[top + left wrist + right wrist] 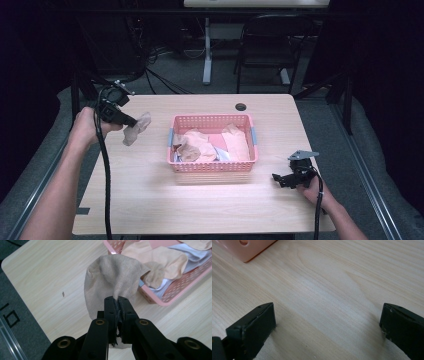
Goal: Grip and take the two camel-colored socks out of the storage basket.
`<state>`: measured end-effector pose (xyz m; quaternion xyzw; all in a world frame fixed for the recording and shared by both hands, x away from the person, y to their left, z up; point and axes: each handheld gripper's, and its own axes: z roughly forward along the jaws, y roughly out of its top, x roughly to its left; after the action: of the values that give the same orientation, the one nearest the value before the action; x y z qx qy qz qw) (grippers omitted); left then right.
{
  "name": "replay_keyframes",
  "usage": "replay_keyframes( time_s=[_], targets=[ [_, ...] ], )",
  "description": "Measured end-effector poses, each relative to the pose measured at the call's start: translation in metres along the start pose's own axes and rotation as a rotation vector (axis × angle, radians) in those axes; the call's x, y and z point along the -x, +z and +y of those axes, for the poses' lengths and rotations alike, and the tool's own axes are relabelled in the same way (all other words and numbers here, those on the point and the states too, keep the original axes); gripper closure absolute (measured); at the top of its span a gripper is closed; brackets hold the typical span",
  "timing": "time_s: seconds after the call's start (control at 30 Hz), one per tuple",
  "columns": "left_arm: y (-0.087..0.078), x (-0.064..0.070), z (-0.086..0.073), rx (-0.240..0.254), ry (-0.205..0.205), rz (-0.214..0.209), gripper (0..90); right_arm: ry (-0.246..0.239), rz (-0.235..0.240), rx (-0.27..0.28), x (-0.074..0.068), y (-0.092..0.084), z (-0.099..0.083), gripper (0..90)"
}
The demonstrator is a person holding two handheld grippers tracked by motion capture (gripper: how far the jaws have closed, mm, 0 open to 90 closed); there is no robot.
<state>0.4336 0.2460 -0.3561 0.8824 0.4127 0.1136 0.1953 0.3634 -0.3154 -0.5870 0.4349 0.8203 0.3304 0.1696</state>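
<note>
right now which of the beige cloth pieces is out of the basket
The beige sock pinched in the left gripper, hanging above the table left of the pink basket; the other beige pieces lie inside it.

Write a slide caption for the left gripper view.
Hand-held gripper pinching a beige sock beside the pink basket.

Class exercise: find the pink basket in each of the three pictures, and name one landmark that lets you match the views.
High view: pink basket sits mid-table, holding cloths.
Left gripper view: basket at upper right, behind the beige cloth held by the left gripper.
Right gripper view: one corner at top left.
Shared landmark: the wooden table.
</note>
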Motion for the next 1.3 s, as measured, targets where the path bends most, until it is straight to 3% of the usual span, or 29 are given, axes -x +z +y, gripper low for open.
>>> replay_keyframes(
  time_s=[0.5, 0.63, 1.3],
  targets=[
    [0.004, -0.029, -0.028, -0.038, -0.084, 0.014, 85.9, 0.0, 0.0, 0.0, 0.0, 0.0, 0.0, 0.0],
    [0.006, -0.032, -0.032, -0.046, -0.092, 0.017, 85.9, 0.0, 0.0, 0.0, 0.0, 0.0, 0.0, 0.0],
    [0.051, -0.045, -0.06, -0.117, -0.163, 0.018, 85.9, 0.0, -0.001, 0.0, 0.0, 0.0, 0.0, 0.0]
  ],
)
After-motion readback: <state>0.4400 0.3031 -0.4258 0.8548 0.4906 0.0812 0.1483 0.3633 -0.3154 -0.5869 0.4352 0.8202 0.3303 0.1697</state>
